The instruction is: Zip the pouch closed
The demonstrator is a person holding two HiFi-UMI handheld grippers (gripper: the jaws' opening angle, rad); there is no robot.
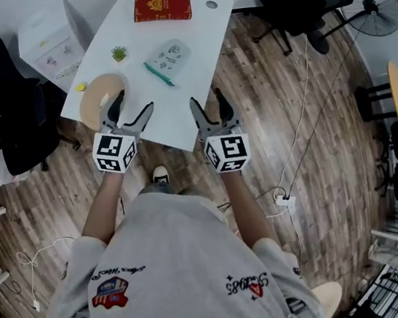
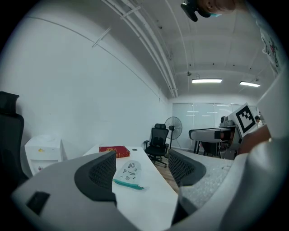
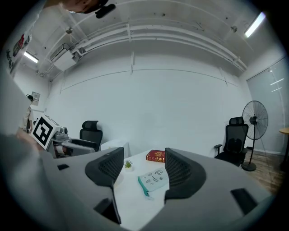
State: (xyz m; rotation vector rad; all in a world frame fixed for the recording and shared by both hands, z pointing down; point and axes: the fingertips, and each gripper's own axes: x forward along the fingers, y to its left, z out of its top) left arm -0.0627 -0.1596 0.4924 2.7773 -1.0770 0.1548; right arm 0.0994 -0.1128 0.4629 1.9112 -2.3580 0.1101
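The pouch [image 1: 168,56] lies flat on the white bench [image 1: 189,38], ahead of both tongs and well apart from them. The left tongs [image 1: 135,99] and right tongs [image 1: 206,96] gape empty at the bench's near edge, with bare surface before them. The pouch's print is too small to read.
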